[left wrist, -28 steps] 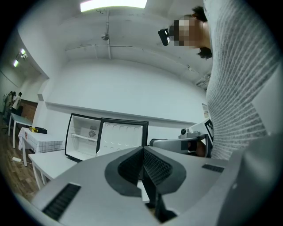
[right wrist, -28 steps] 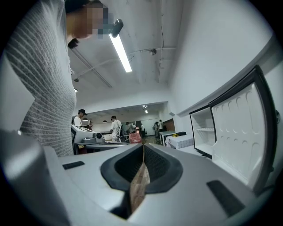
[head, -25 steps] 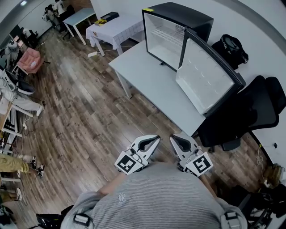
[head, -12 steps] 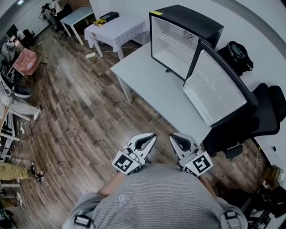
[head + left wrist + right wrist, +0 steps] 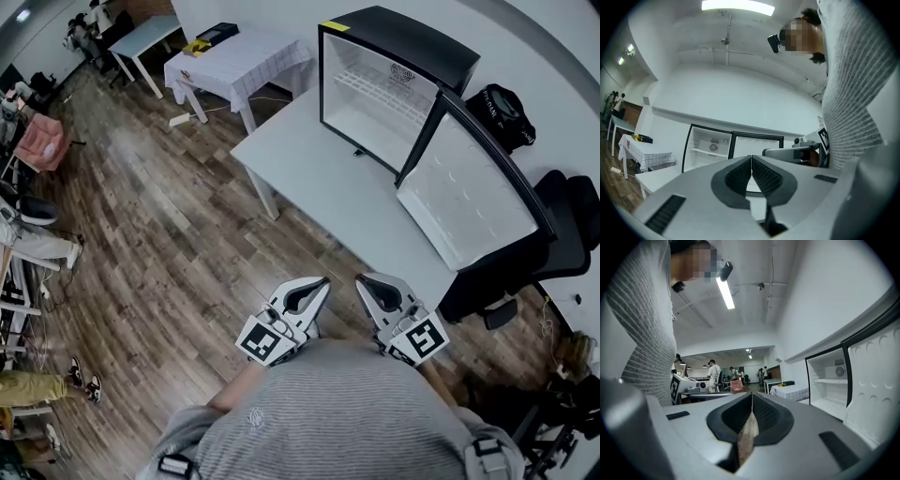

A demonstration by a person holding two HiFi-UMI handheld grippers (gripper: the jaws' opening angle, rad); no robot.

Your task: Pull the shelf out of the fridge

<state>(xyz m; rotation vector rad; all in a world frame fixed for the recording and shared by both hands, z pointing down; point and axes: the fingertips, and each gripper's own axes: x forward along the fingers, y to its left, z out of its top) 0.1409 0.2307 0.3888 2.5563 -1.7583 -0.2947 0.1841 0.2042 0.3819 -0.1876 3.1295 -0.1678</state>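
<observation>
Grey two-jaw left gripper and its right gripper twin, both with jaws pressed together on nothing, point at the pale grey table well ahead, where the white wire shelf lies level inside the open black mini fridge, its long axis spanning wall to wall and its front edge facing the grippers.

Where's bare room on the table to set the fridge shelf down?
The table is bare from the fridge front out to its far edge and corner. It's crowded on the chair side, where the open door stands.
</observation>
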